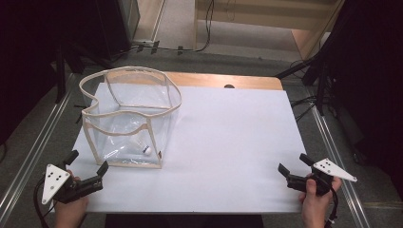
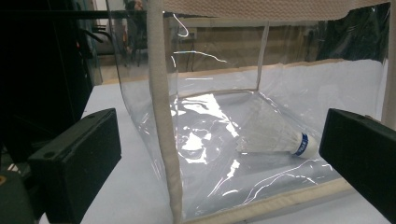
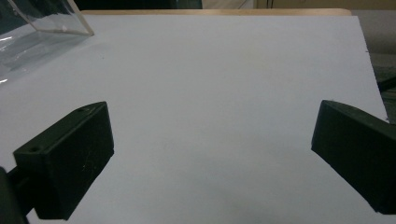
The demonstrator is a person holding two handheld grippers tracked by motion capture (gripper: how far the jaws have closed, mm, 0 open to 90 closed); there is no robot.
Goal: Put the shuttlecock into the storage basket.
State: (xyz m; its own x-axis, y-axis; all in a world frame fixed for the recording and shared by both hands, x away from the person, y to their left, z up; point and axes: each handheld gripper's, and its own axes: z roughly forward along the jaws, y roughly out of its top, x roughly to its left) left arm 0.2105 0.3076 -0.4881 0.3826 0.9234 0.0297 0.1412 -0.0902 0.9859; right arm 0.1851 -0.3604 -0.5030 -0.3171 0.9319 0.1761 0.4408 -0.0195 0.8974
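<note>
A dim room with black drapes at both sides and a grey floor surrounds a table [image 1: 228,80] whose wooden far edge shows beyond a large white board [image 1: 228,142] laid on top of it.

Taking the clear bag [image 1: 128,118] as the landmark: it is a transparent plastic tote with beige fabric trim, standing upright and open-topped on the near left part of the board. Its rim sags in a wavy line. In the left gripper view one trimmed corner edge of the bag rises straight up between the two jaws.

The left gripper [image 1: 87,167] sits just in front of the bag's near left corner, held in the person's left hand [image 1: 71,209], jaws spread wide and holding nothing, aimed at the bag. The right gripper [image 1: 294,164] is well apart from the bag, over the near right edge of the board in the right hand [image 1: 316,202]; its jaws are likewise parted and empty, with bare white board between them.

Inside the bag, on its floor toward the near right corner, lies a white shuttlecock [image 2: 280,142] on its side, its cork tip ringed by a blue band and pointing toward the bag's near wall.
</note>
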